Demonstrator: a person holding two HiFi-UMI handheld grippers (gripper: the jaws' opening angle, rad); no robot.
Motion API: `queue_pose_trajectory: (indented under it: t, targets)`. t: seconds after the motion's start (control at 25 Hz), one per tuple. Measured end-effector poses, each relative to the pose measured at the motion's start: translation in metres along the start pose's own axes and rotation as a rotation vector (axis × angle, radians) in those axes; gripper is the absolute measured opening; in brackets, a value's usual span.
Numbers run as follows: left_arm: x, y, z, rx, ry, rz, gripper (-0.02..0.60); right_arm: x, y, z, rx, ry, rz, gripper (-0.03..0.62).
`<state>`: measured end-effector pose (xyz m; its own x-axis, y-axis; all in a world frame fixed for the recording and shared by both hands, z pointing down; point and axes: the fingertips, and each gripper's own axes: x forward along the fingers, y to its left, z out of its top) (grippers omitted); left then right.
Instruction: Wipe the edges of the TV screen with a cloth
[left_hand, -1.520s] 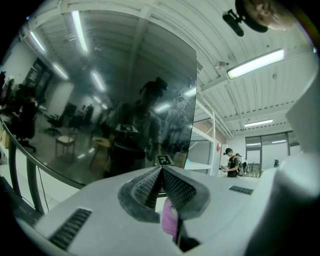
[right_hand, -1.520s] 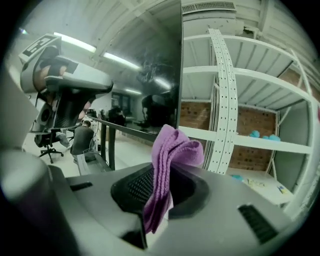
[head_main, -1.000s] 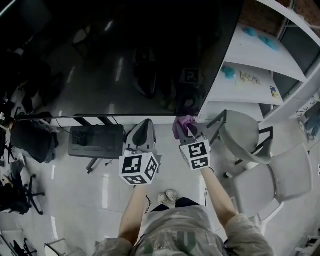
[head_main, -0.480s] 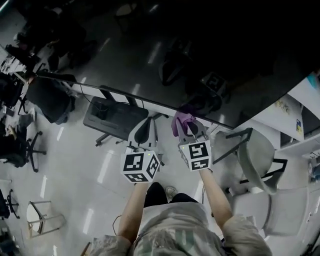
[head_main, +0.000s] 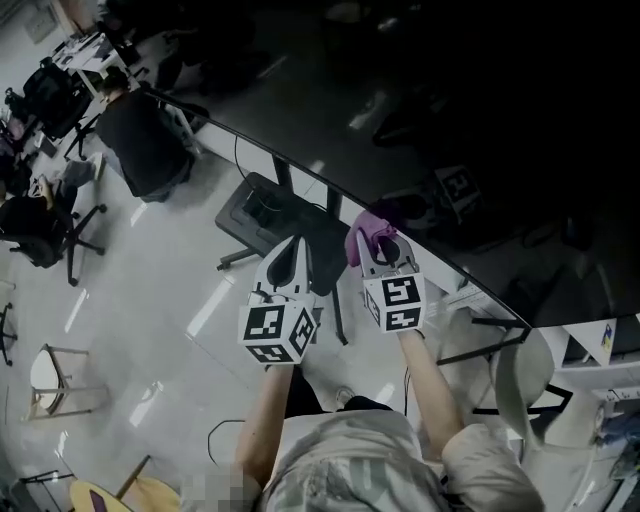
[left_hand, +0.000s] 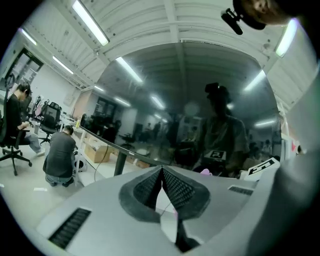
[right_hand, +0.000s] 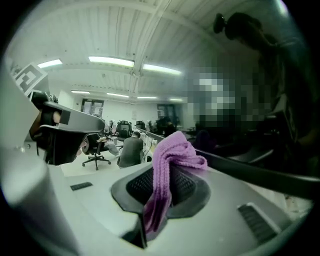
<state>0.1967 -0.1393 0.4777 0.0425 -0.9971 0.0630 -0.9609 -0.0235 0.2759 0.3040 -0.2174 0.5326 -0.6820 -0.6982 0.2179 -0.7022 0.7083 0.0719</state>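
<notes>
The big dark TV screen (head_main: 420, 110) fills the upper right of the head view, its lower edge (head_main: 300, 175) running diagonally from upper left to lower right. My right gripper (head_main: 372, 240) is shut on a purple cloth (head_main: 364, 229), which sits against that lower edge. In the right gripper view the purple cloth (right_hand: 169, 165) bulges out between the pressed pads, with the screen edge (right_hand: 250, 167) just beyond. My left gripper (head_main: 290, 252) hangs beside it, below the screen, shut with nothing in it; its pads (left_hand: 172, 187) meet in the left gripper view.
A black TV stand base (head_main: 265, 210) rests on the glossy floor under the screen. A person in dark clothes (head_main: 145, 140) crouches at the far left near office chairs (head_main: 45, 235). A grey chair (head_main: 515, 375) stands at the lower right.
The view has swung left, so the screen's lower edge now runs diagonally. My right gripper with the cloth has slid leftwards along that edge; the left gripper kept beside it.
</notes>
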Motion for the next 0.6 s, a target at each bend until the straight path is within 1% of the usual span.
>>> queue_pose_trajectory:
  t: [0.16,0.28,0.4,0.48,0.6]
  targets:
    - [0.005,0.071,0.022,0.004,-0.002,0.023,0.015,0.067,0.038,0.017,0.003,0.008,0.014,0.061]
    - [0.009,0.124,0.035,-0.011,0.005,0.028,0.015,0.108,0.06,0.03,0.0,0.006,-0.007,0.061]
    - [0.009,0.175,0.047,-0.025,0.008,0.031,0.015,0.14,0.078,0.039,-0.015,0.005,-0.038,0.061]
    - [0.01,0.205,0.052,-0.036,0.01,0.031,0.015,0.158,0.092,0.044,-0.024,0.004,-0.042,0.062]
    - [0.014,0.238,0.059,-0.053,0.006,0.04,0.015,0.181,0.108,0.05,-0.022,0.001,-0.044,0.061]
